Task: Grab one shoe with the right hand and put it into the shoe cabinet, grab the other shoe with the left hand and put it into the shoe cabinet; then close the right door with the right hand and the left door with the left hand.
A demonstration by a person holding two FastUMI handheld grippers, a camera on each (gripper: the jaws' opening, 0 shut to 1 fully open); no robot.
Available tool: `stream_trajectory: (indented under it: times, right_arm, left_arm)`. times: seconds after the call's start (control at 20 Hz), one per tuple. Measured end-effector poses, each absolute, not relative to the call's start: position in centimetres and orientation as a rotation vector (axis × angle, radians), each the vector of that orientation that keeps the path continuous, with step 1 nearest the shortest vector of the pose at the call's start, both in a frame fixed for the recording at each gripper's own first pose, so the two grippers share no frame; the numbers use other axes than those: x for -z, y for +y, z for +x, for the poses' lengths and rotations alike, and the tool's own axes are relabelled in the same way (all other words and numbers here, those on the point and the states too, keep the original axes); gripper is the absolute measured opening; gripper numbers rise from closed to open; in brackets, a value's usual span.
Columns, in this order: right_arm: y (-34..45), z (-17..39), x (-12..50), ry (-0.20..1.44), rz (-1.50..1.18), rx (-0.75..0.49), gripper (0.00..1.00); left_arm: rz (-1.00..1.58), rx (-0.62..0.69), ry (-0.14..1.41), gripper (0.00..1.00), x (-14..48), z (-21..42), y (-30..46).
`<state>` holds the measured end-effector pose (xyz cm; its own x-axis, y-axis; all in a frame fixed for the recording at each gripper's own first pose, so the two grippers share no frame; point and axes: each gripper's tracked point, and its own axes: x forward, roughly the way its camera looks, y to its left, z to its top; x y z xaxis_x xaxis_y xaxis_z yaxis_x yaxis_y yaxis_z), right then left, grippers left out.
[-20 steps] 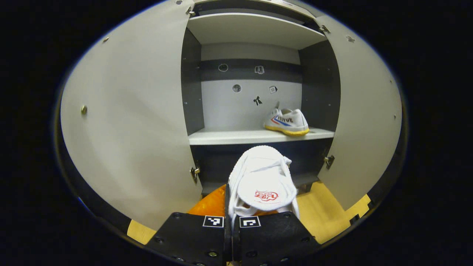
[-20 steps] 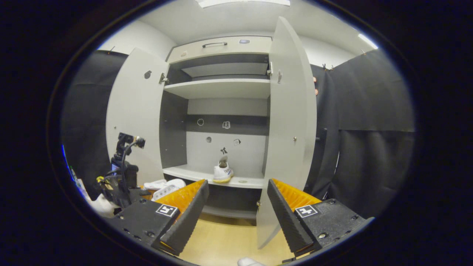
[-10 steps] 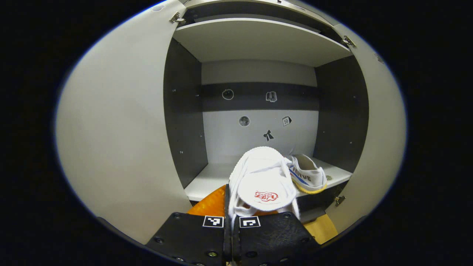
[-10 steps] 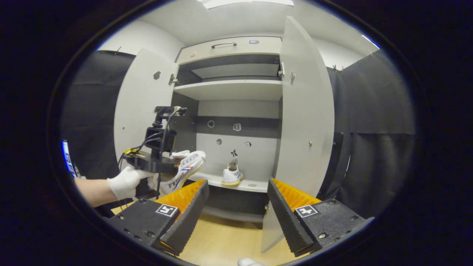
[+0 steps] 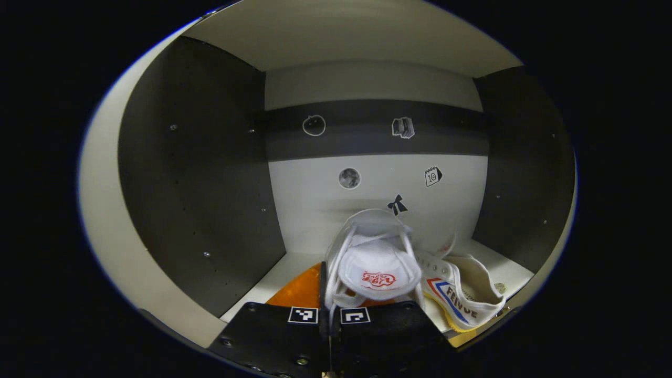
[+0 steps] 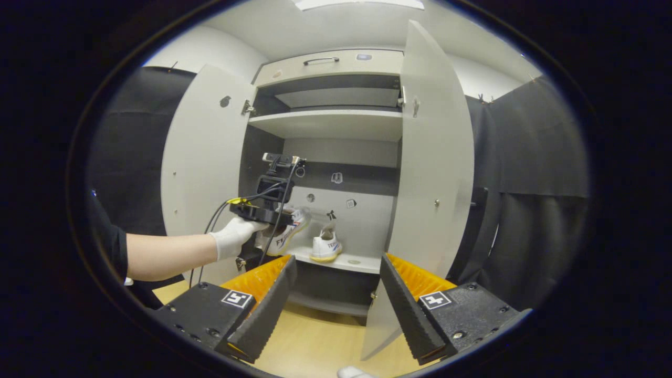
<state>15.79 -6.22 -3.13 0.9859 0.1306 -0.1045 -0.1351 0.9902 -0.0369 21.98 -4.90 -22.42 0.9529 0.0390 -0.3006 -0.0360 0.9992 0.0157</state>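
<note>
The left tool [image 5: 329,315] is pinched shut on a white canvas shoe [image 5: 375,260], holding it over the grey cabinet shelf [image 5: 294,265] beside the other white shoe [image 5: 464,296]. The right tool [image 6: 336,294] waits wide open, holding nothing, for its door.

Capital lettering is running along the side of the shelved shoe [image 5: 464,299], beside blue and red stripes, with the first letters bending out of sight. A red emblem with script is sitting on the tongue of the held shoe [image 5: 378,270] (too warped to spell out). On the cabinet back wall [image 5: 315,199], a calendar sticker [image 5: 432,177] is carrying a small number; the book sticker [image 5: 403,127], bow sticker [image 5: 397,205] and moon sticker [image 5: 349,178] are bearing pictures alone. Square coded markers [image 5: 303,314] are showing on both grippers, one on each finger base, wordless.
</note>
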Motion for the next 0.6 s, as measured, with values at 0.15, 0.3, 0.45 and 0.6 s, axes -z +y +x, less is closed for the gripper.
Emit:
stream_trajectory:
  times: [0.15, 0.3, 0.45, 0.6]
  right_arm:
    - [-6.7, 15.9, 3.6, 0.115, -0.035, -0.13, 1.0]
    - [-7.0, 16.1, 3.8, 0.119, -0.035, -0.131, 1.0]
    - [-6.8, 16.2, 4.6, 0.143, -0.017, -0.144, 1.0]
    - [-6.4, 16.1, 4.5, 0.144, -0.015, -0.16, 1.0]
  left_arm:
    - [0.026, -0.06, 0.369, 0.01, 24.5, 23.4, -4.7]
    - [0.026, -0.062, 0.393, 0.01, 24.9, 23.9, -4.7]
    - [0.048, -0.062, 0.408, 0.03, 25.1, 24.1, -4.4]
    - [0.015, -0.017, 0.443, 0.12, 26.0, 24.1, -5.3]
